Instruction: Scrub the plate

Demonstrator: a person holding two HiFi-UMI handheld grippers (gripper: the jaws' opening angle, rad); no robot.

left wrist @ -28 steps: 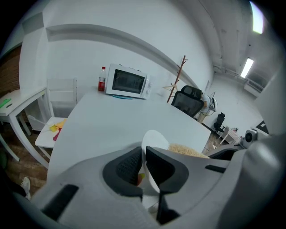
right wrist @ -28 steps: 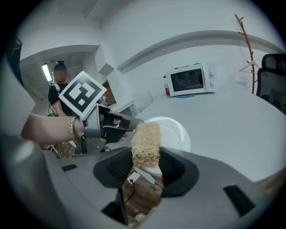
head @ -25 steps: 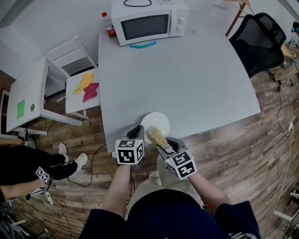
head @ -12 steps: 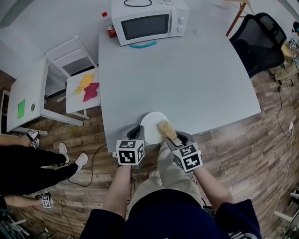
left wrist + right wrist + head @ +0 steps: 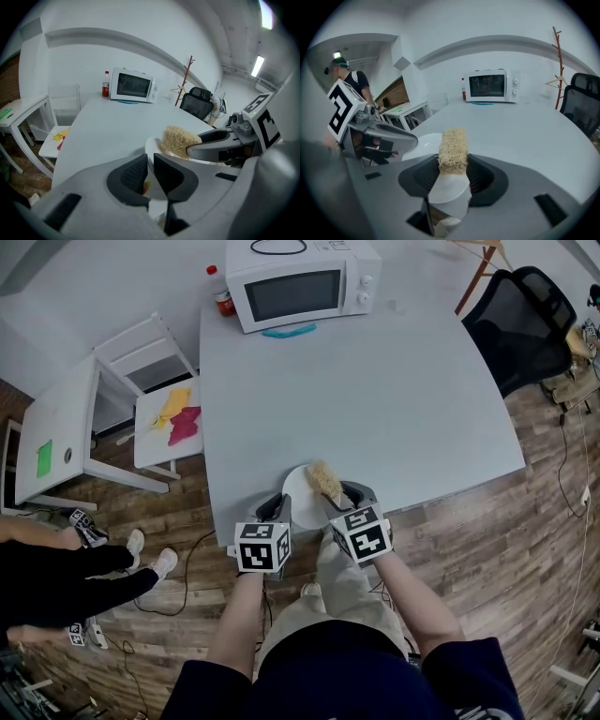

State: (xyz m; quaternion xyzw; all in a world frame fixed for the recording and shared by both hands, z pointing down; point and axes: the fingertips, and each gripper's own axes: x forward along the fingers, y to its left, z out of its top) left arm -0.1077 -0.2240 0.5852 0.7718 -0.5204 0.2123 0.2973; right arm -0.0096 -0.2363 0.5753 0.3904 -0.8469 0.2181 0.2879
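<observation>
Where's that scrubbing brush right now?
In the head view the brush is clamped in the right gripper, bristles at the right side of the white plate, at the near edge of the table.

The brush [image 5: 323,479] now at far-right rim of plate [image 5: 298,498]

Grey left gripper [image 5: 280,502], right gripper [image 5: 339,495], marker cubes [image 5: 262,547], navy sleeves [image 5: 199,692]

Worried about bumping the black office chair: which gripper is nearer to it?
Right. The right gripper, holding the brush, is on the side toward the office chair; the left gripper, clamped on the plate rim, is on the side away from it.
</observation>
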